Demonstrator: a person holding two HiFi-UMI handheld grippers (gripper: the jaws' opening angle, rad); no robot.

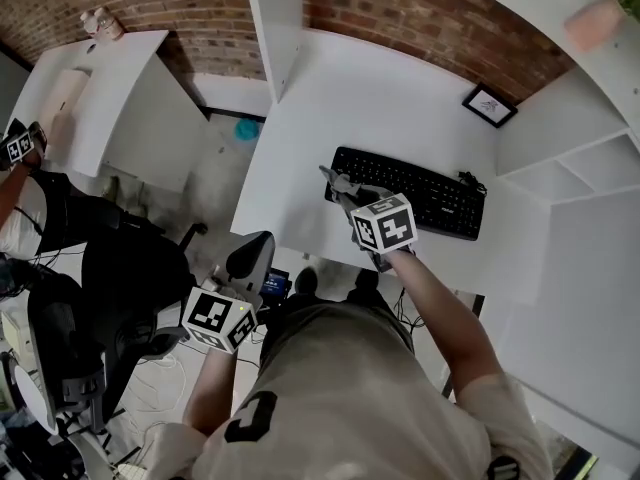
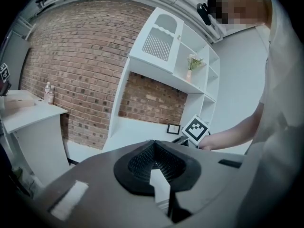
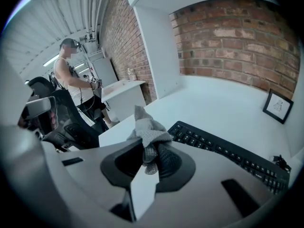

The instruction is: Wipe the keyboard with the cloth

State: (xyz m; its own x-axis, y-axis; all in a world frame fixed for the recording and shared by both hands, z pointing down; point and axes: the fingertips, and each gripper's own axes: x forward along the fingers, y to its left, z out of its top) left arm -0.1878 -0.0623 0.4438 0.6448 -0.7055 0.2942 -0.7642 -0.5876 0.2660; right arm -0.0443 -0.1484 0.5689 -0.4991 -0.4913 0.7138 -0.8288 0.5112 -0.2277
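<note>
While the left gripper (image 2: 153, 145) hangs off the front-left corner of the white desk (image 1: 380, 98), its jaws are closed tip to tip. The ribbed black pads (image 2: 140, 161) form a V and have nothing between them. The grey housing around them is smooth and matte.

Right gripper (image 3: 151, 150): jaws clamped on a grey cloth (image 3: 148, 133) with a fine waffle-like weave. It is bunched into a crumpled peak above the pads, with a short tail hanging below them.

From the head view the cloth sits at the left end of the keyboard (image 1: 410, 193); contact with the keys can't be confirmed. The keyboard is a flat black slab with low-profile keys, lying at an angle on the desk with a cable at its right end.

Further right, a small black-framed picture (image 1: 490, 105) leans near the rough red brick wall (image 1: 420, 13).
</note>
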